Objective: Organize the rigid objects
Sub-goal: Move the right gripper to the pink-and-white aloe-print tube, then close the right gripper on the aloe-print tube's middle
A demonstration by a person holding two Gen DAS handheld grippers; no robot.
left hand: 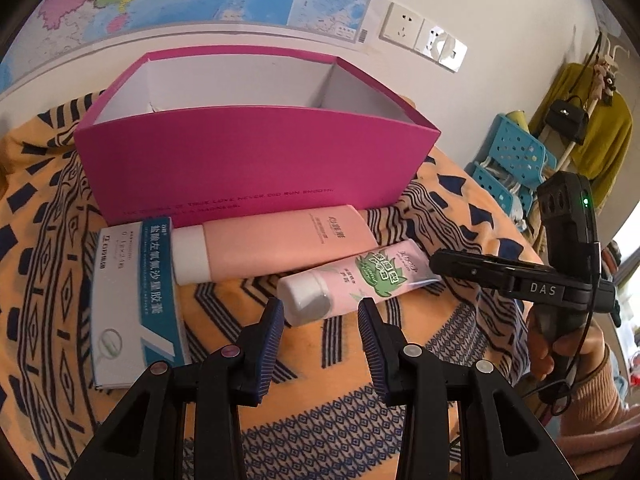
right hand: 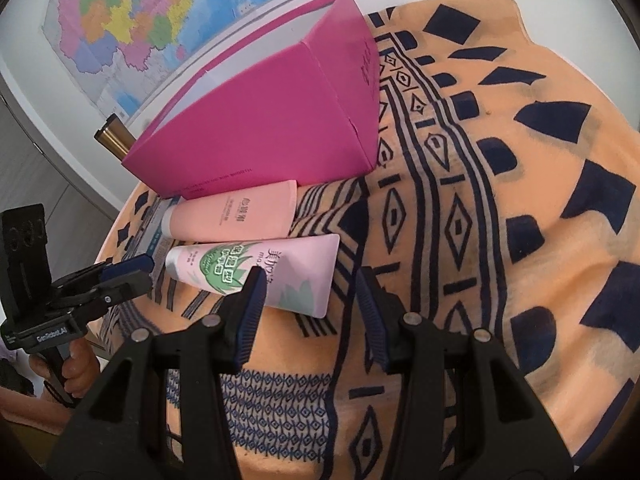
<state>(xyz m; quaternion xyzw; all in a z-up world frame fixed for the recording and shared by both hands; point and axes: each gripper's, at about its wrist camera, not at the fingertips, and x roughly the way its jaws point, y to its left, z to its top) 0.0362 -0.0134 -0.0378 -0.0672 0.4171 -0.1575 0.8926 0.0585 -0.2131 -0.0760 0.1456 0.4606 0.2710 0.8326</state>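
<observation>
One brass cylinder (right hand: 114, 140), right view only

My left gripper (left hand: 320, 312) points forward and down, its blue ribbed fingers (left hand: 270, 334) parted with nothing between the pads. My right gripper (right hand: 310, 300) is tilted down the same way, jaws apart and empty too. From the left wrist view I see my right hand (left hand: 568, 344) wrapped around its handle, a pink knit sleeve (left hand: 600, 396) at the wrist. From the right wrist view, my left hand (right hand: 78, 368) grips its handle.
</observation>
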